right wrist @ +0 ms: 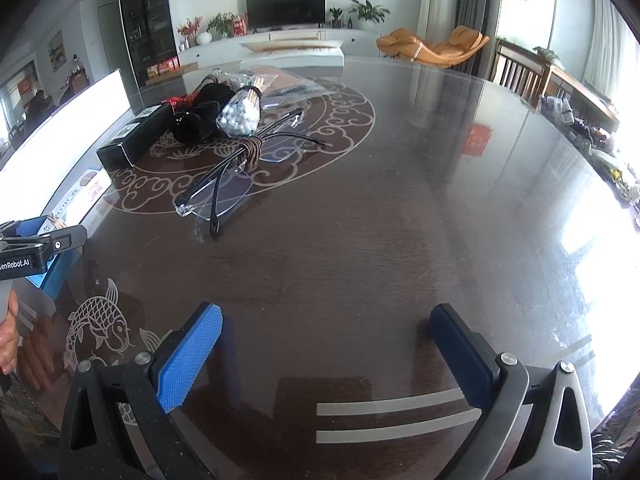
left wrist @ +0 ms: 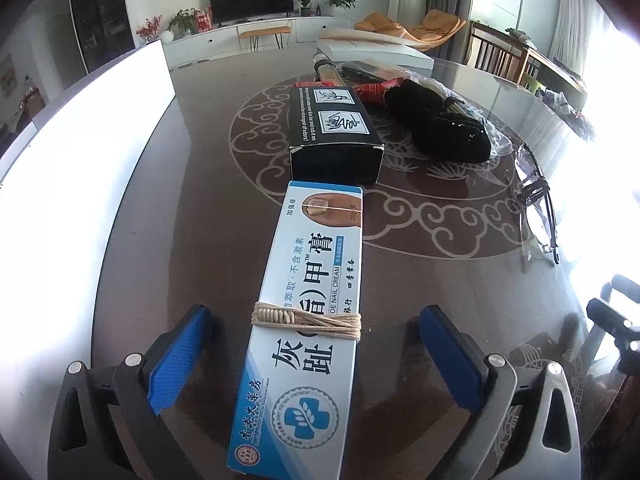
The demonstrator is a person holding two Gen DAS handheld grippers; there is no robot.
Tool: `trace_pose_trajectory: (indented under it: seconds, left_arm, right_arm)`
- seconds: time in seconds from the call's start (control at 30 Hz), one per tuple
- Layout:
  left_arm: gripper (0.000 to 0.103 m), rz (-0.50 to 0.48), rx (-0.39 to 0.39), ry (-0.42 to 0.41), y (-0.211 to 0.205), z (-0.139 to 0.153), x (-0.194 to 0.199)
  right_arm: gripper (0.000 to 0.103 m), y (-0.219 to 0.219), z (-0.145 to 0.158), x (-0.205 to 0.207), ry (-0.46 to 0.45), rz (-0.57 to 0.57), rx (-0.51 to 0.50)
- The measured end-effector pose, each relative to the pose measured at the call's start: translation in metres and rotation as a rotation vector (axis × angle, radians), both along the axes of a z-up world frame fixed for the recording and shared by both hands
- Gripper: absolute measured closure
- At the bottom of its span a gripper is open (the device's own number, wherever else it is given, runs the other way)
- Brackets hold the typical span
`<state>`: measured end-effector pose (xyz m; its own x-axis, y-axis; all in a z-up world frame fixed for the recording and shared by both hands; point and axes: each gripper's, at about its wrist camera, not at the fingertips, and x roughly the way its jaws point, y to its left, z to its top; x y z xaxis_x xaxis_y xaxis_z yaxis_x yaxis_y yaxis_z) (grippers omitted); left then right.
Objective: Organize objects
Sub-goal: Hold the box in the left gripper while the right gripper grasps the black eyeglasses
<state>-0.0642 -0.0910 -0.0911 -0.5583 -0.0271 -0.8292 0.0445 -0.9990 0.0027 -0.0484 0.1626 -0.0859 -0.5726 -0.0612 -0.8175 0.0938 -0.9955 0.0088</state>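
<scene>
The blue box lies on the table between the left gripper's wide fingers, untouched. The right gripper is wide, empty. Glasses still wait, far.

Left tool, right tool agape

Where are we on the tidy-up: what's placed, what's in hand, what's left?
Looks placed: nail cream box lies end to end with the black box. In hand: nothing; left gripper is open astride the cream box, pads clear, and right gripper is open over bare table. Probably left: glasses, cotton swab bag.
</scene>
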Motion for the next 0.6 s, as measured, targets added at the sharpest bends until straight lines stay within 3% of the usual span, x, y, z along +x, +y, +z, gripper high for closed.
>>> trace_pose_trajectory:
  seconds: [0.1, 0.23, 0.43, 0.5, 0.6]
  left_arm:
    - [0.000, 0.007, -0.001, 0.007, 0.001, 0.000, -0.002]
    - [0.000, 0.011, -0.001, 0.010, 0.002, 0.000, -0.001]
    - [0.000, 0.011, -0.001, 0.010, 0.002, 0.000, -0.001]
    - [0.000, 0.011, -0.001, 0.010, 0.002, 0.000, -0.001]
    - [0.000, 0.011, 0.000, 0.011, 0.002, 0.000, -0.002]
  right_arm:
    - [0.000, 0.011, 0.011, -0.014, -0.015, -0.064, -0.213]
    - [0.000, -0.010, 0.018, -0.060, -0.087, -0.076, -0.302]
    - [0.003, -0.076, 0.008, -0.127, -0.186, 0.016, -0.138]
    - [0.011, -0.087, 0.009, -0.132, -0.162, 0.012, -0.060]
    - [0.042, -0.090, 0.013, -0.125, -0.115, 0.017, 0.012]
